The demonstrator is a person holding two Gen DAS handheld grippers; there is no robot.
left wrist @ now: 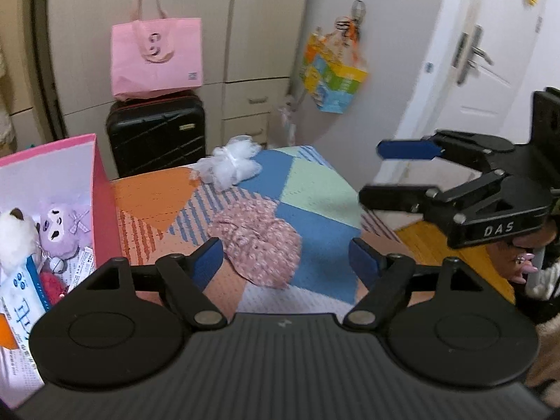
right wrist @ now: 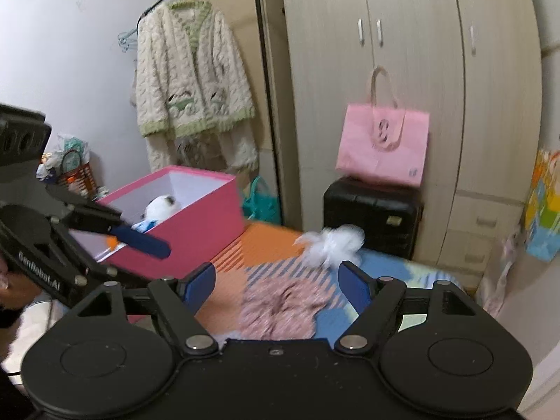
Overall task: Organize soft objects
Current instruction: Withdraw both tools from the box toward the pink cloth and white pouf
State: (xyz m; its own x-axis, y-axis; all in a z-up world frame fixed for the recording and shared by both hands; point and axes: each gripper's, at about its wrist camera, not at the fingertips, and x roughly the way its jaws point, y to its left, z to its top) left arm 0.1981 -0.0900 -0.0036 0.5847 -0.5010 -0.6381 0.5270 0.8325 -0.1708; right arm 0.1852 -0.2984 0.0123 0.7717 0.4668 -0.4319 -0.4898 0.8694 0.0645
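A pink floral cloth (left wrist: 260,243) lies crumpled on the patchwork blanket (left wrist: 322,227), just ahead of my open, empty left gripper (left wrist: 285,262). A white mesh pouf (left wrist: 229,161) lies at the blanket's far edge. The pink box (left wrist: 101,196) at the left holds a white plush (left wrist: 15,238), a purple plush (left wrist: 59,229) and a tissue pack (left wrist: 21,294). My right gripper (left wrist: 379,171) hovers open at the right. In the right wrist view, my right gripper (right wrist: 276,288) is open above the cloth (right wrist: 280,306), with the pouf (right wrist: 332,245) beyond and the box (right wrist: 196,224) to the left.
A black suitcase (left wrist: 155,133) with a pink tote bag (left wrist: 157,57) on it stands against the wardrobe (left wrist: 245,35) behind the bed. A colourful bag (left wrist: 332,77) hangs on the wall by a white door (left wrist: 483,52). A knit cardigan (right wrist: 192,80) hangs at the left.
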